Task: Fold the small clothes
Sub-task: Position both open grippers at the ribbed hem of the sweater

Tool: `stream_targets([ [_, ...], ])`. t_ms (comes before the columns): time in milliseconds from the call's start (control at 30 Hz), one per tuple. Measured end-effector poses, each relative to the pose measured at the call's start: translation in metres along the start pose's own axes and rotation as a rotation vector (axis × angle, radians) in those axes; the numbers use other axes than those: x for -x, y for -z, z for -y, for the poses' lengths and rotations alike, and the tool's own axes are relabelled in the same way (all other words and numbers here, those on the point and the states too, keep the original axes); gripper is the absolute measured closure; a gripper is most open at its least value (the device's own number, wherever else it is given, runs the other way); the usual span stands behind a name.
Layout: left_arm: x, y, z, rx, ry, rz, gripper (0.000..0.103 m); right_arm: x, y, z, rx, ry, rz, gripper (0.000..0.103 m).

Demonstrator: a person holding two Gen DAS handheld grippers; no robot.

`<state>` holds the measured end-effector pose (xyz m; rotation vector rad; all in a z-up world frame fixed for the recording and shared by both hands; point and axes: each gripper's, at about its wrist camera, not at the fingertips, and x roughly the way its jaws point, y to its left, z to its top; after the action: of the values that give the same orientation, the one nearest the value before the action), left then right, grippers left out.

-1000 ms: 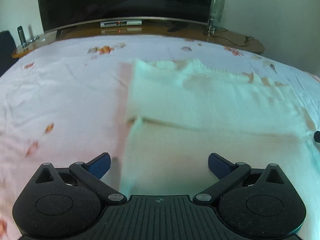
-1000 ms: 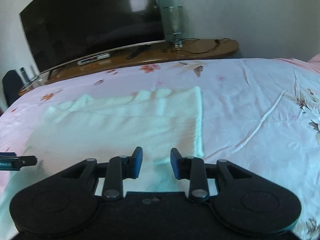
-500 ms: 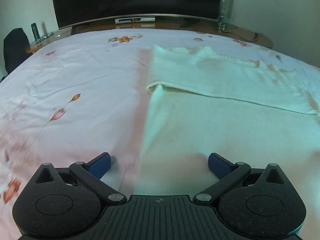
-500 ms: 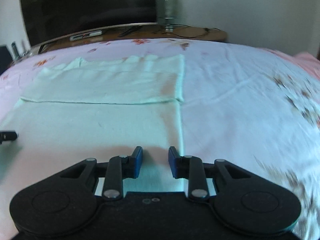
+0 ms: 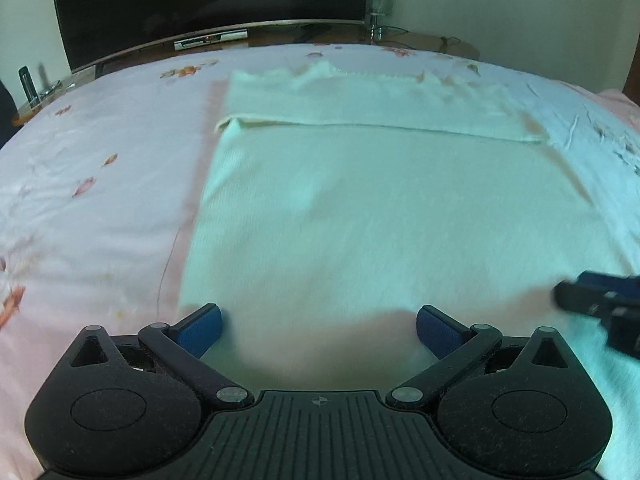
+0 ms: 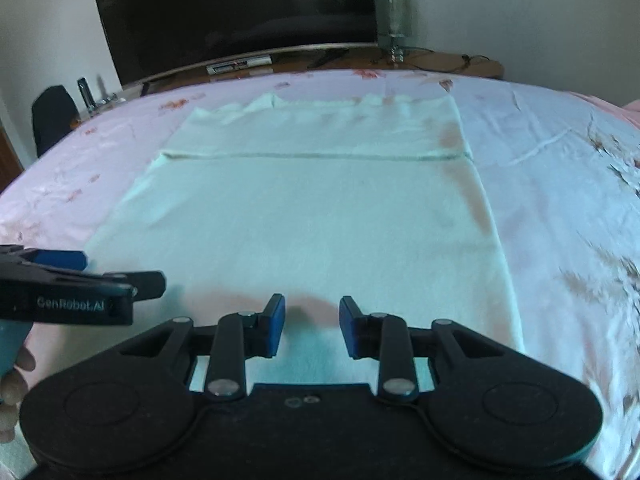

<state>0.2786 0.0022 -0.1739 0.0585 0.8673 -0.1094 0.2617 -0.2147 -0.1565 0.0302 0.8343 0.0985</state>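
My left hand-held gripper (image 5: 318, 330) hangs over the near edge of a pale, cream-white knitted garment (image 5: 372, 208), its blue pads (image 5: 200, 328) spread wide, with nothing pinched between them. The left pad sits just beside the garment's near left corner; the right pad is above the cloth.

My right hand-held gripper (image 6: 312, 326) points down at the same garment (image 6: 304, 216) near its near edge, jaws parted by a narrow gap that shows only fabric below; they grip nothing. In the right wrist view my left hand-held gripper enters from the left margin (image 6: 80, 284), and fingertips (image 6: 16, 380) of the hand carrying it show at the lower left. In the left wrist view the tip of the right hand-held gripper (image 5: 596, 302) appears at the right margin, blurred.

The garment lies flat on a bed covered by a pink floral sheet (image 5: 100, 152). Its far part is folded back toward me, forming a straight band with a horizontal edge (image 6: 312, 156) across the full width.

Beyond the bed: a dark television screen (image 6: 236, 12), a wooden stand (image 6: 440, 62) and a clear glass vessel (image 6: 394, 16) at the screen's right.
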Motion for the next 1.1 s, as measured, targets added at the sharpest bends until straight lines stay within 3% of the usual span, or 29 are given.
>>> stream_targets([
  [300, 0.015, 0.021, -0.015, -0.012, -0.014, 0.009, 0.0, 0.02, 0.03, 0.028, 0.005, 0.122, 0.015, 0.073],
  [733, 0.039, 0.04, -0.028, 0.047, -0.029, -0.023, 0.0, 0.047, 0.056, 0.035, -0.05, 0.186, 0.017, 0.073],
  [1100, 0.09, 0.055, -0.007, 0.005, 0.099, 0.035, 0.0, 0.083, 0.068, -0.026, -0.001, 0.011, 0.065, 0.072],
])
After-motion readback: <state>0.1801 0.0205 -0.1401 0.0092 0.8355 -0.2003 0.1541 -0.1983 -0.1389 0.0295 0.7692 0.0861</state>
